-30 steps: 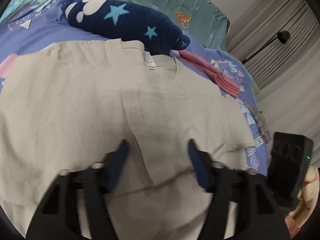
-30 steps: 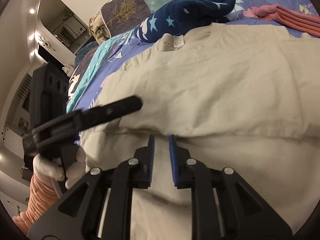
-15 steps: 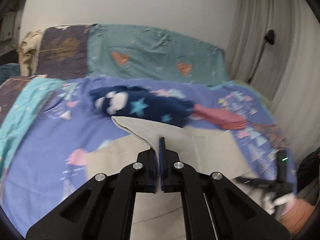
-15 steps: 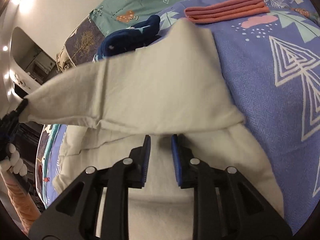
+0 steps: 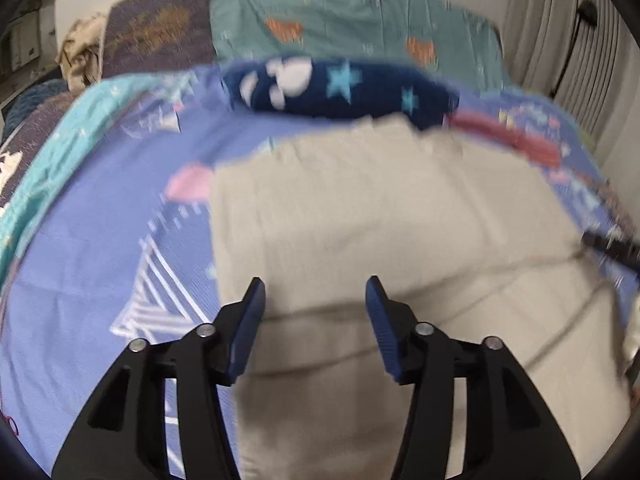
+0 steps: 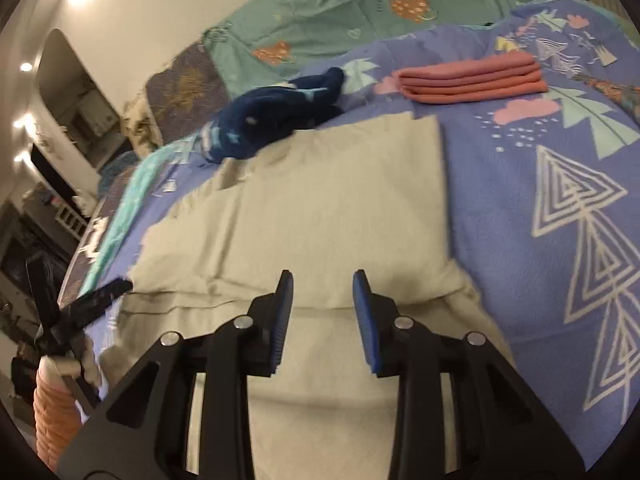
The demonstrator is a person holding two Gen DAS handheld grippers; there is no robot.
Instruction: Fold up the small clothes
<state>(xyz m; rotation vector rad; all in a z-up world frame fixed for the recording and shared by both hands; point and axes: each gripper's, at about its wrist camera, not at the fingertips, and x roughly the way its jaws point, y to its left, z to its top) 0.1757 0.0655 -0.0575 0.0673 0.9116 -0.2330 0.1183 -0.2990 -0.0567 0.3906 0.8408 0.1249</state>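
A bed covered by a purple patterned sheet (image 6: 520,184) fills both views, with teal pillows (image 6: 340,12) propped at its head against a pale wall. A beige shirt (image 6: 320,208) is spread flat on the sheet and folded over on itself, so that a doubled upper layer ends in a straight edge just ahead of both grippers. Beyond the shirt, toward the pillows, a dark blue garment with stars (image 5: 340,88) is seen bunched on the sheet, touching or nearly touching the shirt's far edge. A stack of folded pink cloth (image 6: 472,78) is laid to the right of it, apart from the shirt.

The left gripper (image 5: 316,300) is held over the shirt with its jaws spread wide; they have just been opening, and nothing is gripped between them. The right gripper (image 6: 322,284) is poised over the folded edge with a narrower gap; its jaws have also just been opening, and no cloth is pinched. In the right wrist view the left gripper is seen at the left edge, beside the shirt, carried by a hand above a peach sleeve (image 6: 52,412).
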